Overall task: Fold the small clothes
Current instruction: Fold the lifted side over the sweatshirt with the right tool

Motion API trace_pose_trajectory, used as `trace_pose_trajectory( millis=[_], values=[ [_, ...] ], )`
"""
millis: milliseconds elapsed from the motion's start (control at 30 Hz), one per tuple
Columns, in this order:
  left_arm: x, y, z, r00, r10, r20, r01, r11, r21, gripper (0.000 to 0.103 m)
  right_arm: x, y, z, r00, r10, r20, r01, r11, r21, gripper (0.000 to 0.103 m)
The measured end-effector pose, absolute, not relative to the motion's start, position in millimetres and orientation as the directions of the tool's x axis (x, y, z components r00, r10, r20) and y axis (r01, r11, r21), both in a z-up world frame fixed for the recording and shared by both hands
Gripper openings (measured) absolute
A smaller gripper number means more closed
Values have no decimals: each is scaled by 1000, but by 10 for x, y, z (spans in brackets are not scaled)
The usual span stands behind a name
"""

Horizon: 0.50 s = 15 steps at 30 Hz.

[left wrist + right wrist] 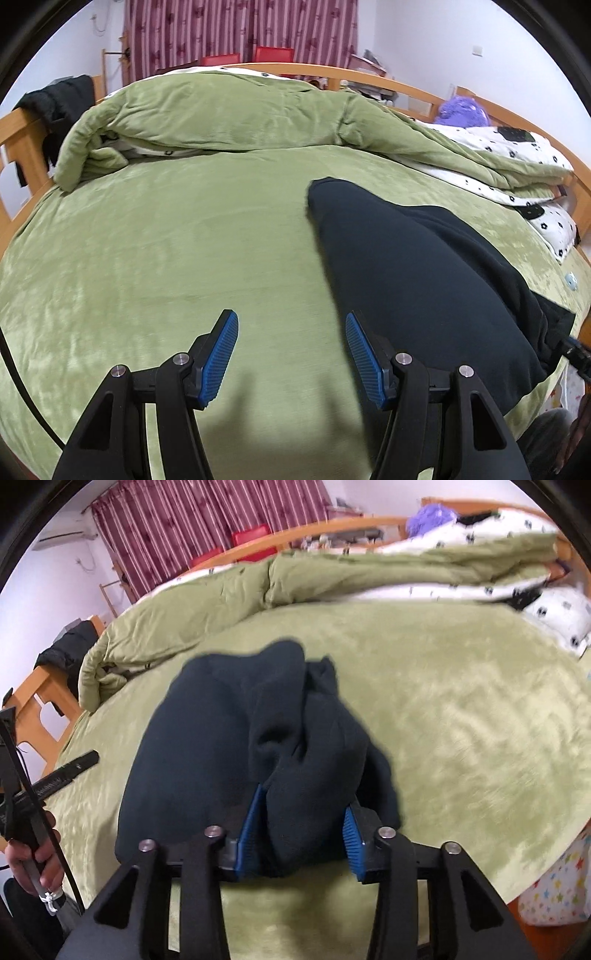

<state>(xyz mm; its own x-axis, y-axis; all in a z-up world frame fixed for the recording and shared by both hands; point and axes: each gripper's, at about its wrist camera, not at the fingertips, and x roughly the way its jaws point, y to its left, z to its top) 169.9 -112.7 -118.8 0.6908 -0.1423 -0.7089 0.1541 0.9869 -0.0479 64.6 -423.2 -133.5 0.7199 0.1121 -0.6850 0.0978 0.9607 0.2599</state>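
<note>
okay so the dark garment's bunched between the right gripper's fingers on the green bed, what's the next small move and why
Probably draw the right gripper back off the dark garment. Its jaws stand apart with a fold of cloth lying loosely between them, and the garment already rests doubled over on the green bedspread. The left gripper hangs open over bare bedspread.

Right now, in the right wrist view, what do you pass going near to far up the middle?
Right tongs with dark garment bunched between the pads → green bed cover → rolled green quilt → wooden bed rail → striped maroon curtain.
</note>
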Motion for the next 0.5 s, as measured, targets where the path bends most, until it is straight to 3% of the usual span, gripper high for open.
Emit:
trace_pose_trajectory(
  millis=[233, 500],
  values=[
    [1825, -1464, -1289, 657, -187, -730, 196, 978, -74, 59, 670, -4203, -1088, 764, 53, -643, 47, 990, 137, 43],
    [1908, -1735, -1465, 633, -194, -750, 237, 970, -51, 59, 909, -4042, -1188, 741, 126, -660, -46, 989, 138, 45]
  ],
)
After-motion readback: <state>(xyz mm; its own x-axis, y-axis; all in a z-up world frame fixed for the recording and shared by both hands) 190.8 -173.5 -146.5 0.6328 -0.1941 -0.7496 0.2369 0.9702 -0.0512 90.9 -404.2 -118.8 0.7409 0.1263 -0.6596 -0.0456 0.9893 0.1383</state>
